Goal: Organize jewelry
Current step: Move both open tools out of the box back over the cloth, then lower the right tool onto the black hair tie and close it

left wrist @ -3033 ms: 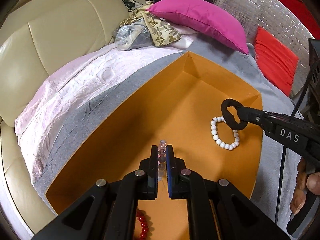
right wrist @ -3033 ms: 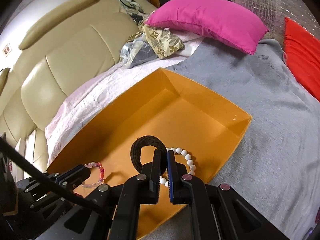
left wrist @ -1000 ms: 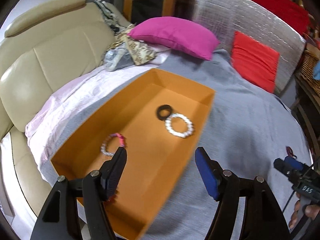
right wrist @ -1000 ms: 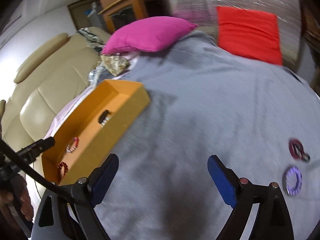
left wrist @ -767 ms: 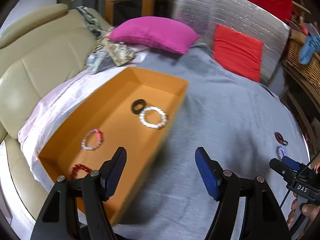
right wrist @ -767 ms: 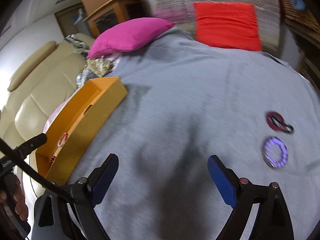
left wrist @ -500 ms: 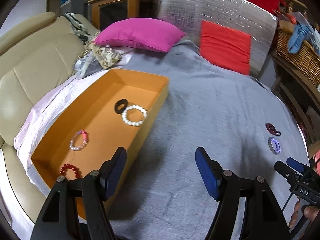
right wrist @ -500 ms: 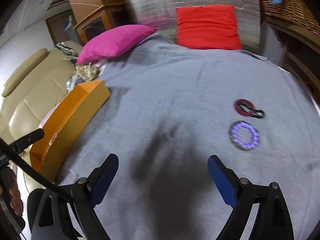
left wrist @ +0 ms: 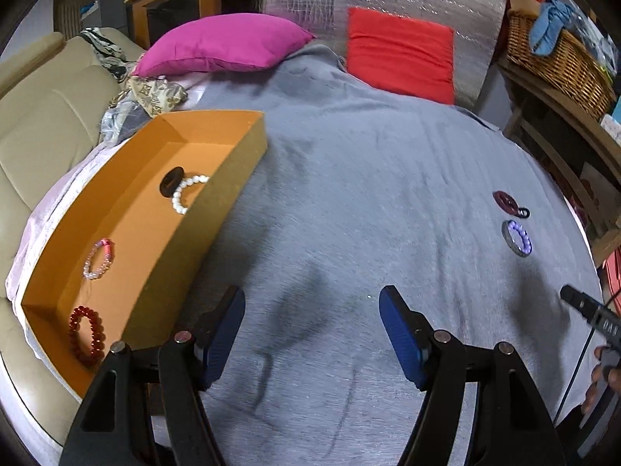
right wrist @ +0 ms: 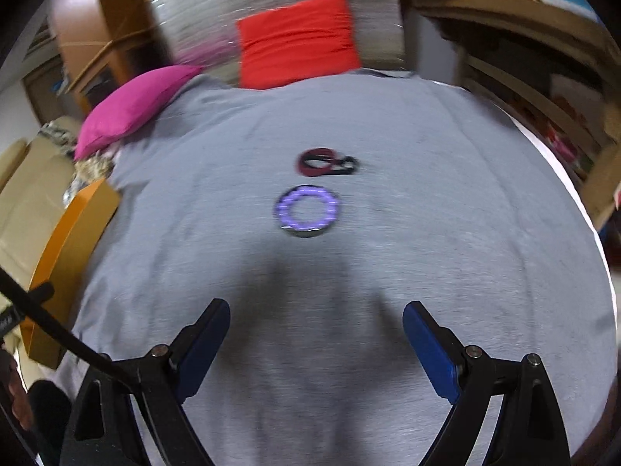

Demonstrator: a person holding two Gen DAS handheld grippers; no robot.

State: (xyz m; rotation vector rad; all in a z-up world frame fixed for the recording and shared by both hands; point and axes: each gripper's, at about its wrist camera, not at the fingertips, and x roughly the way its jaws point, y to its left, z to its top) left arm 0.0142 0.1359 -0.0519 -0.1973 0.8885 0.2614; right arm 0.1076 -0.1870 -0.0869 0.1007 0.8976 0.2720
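Bed: grey blanket [left wrist: 368, 178] spread wide, magenta pillow [left wrist: 221, 44] and red cushion [left wrist: 399, 58] at its far end, beige sofa [left wrist: 35, 116] on the left.
Orange box [left wrist: 217, 194]: sits on the left part of the blanket, open on top.
Left view only: the box's inside, holding a black ring [left wrist: 170, 180] touching a white bead bracelet [left wrist: 186, 192] at the far end, a pink bead bracelet [left wrist: 99, 258] in the middle, a red bead bracelet [left wrist: 87, 330] at the near end.
Right view only: close though blurred look at the purple bracelet [right wrist: 307, 209] and, just beyond it, the dark red ring [right wrist: 316, 167] with a small black loop [right wrist: 345, 165] touching its right side; the box shows only its outer wall.
Loose pieces: both lie on the blanket at the right, well apart from the box.
Left tongs [left wrist: 310, 328]: spread wide, released, holding nothing, above bare blanket beside the box's near corner.
Right tongs [right wrist: 316, 336]: spread wide, released, empty, above the blanket on the near side of the purple bracelet, not touching it.
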